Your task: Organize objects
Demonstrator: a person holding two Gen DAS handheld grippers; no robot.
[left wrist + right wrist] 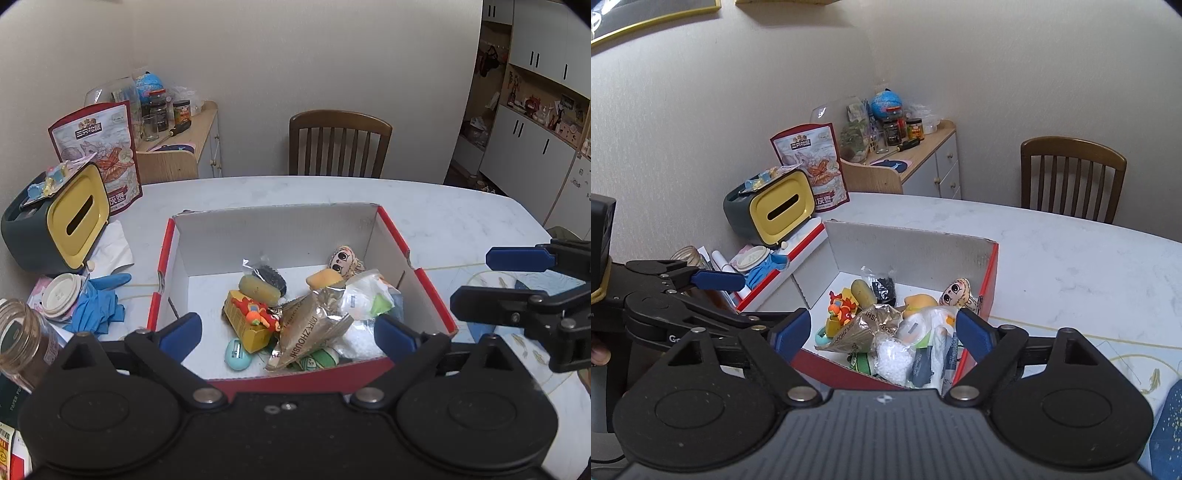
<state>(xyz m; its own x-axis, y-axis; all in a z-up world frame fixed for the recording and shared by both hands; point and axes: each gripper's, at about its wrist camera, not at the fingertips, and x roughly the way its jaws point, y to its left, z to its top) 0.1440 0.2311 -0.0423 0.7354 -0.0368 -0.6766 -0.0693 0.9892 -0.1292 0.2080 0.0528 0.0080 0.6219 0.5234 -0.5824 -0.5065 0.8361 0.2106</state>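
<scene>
Much of the sorting appears to be done: a red-sided cardboard box (395,236) on the worktop (461,221) is already loaded. Inside it are seen a yellow toy carton (245,321), a blue egg-shaped sharpener (238,354), a foil snack packet (306,332), a doll-faced plush (345,260), a bag of black beads (271,277) and clear bags of white items (894,354). Left outside, beside the box, are blue gloves (98,306), a lidded cup (61,293), a glass jar (22,339) and a tissue holder (55,221); these are judged still to be gathered. The left tongs (291,328) are held apart and empty above the box's near edge; the right tongs (881,332) are likewise spread, nothing gripped
</scene>
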